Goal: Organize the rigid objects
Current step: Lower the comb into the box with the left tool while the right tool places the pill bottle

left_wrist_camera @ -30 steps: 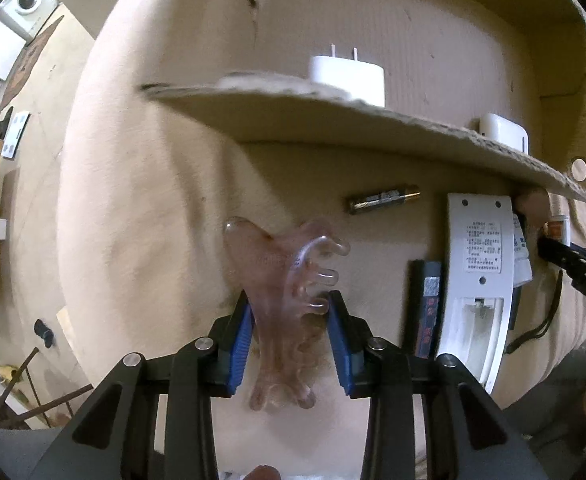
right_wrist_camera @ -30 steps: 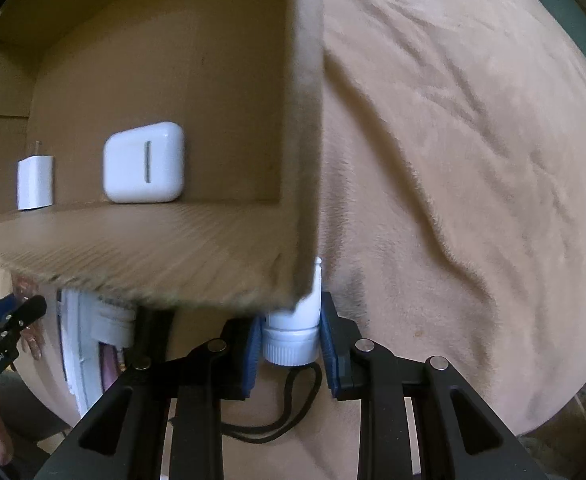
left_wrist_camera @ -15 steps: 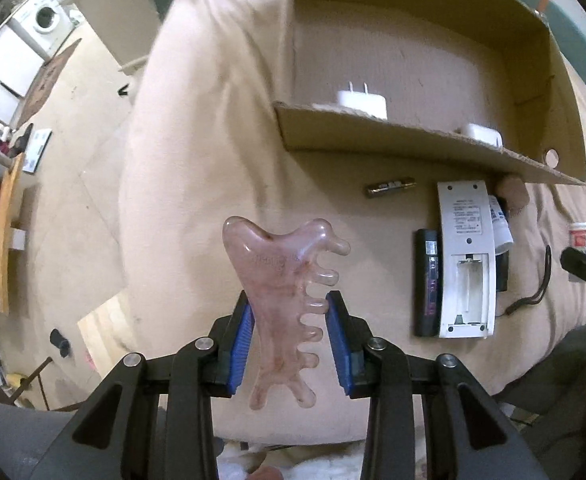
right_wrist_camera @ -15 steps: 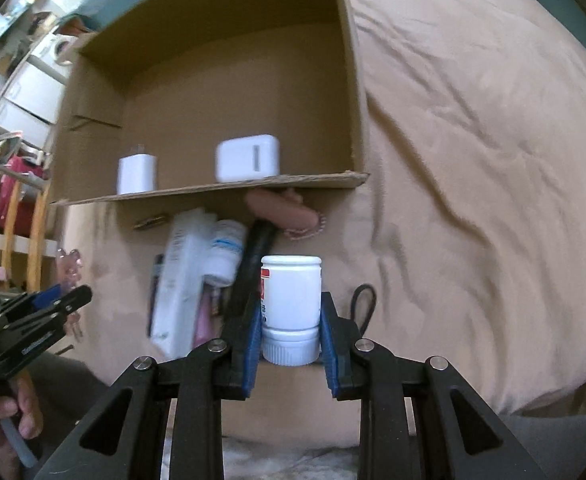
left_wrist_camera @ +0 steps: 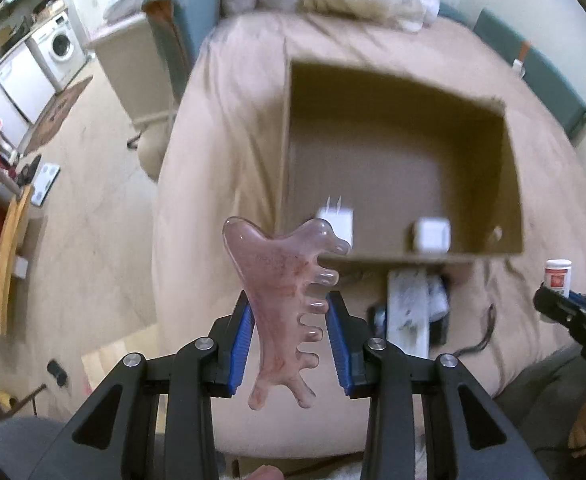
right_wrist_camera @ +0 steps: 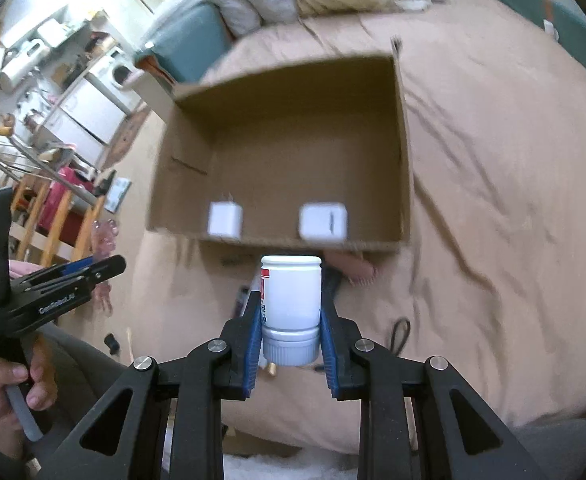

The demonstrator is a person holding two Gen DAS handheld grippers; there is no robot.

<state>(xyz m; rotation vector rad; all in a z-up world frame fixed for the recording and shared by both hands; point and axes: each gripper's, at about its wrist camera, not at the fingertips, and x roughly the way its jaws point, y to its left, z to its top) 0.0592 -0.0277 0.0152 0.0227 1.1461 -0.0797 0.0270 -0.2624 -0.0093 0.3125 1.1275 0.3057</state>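
Pink comb (left_wrist_camera: 283, 304), made of smooth stone with stubby teeth, sits up in the air, squeezed between the blue pads of the left gripper (left_wrist_camera: 289, 340). One white bottle (right_wrist_camera: 291, 304) is squeezed upside down, cap toward the handle, in the right gripper (right_wrist_camera: 291, 338). Both sets of jaws are closed tight on their things.

Just past them, on the tan bed cover (right_wrist_camera: 493, 200), lies one big cardboard box (right_wrist_camera: 403, 140) with its top open. Two white chargers (right_wrist_camera: 225, 218) sit inside it by the near wall, one left and one right.

On the cover near the box lies a small pile: one long white remote (left_wrist_camera: 407, 312), a black cord (left_wrist_camera: 481, 340), and some blurry bits I cannot count.

I think the comb could slip, because stone is slick and only its thin middle is held. The bottle is round, so it might roll in the pads. Dropped from up high, either could knock the chargers or bounce off the soft bed onto the floor.
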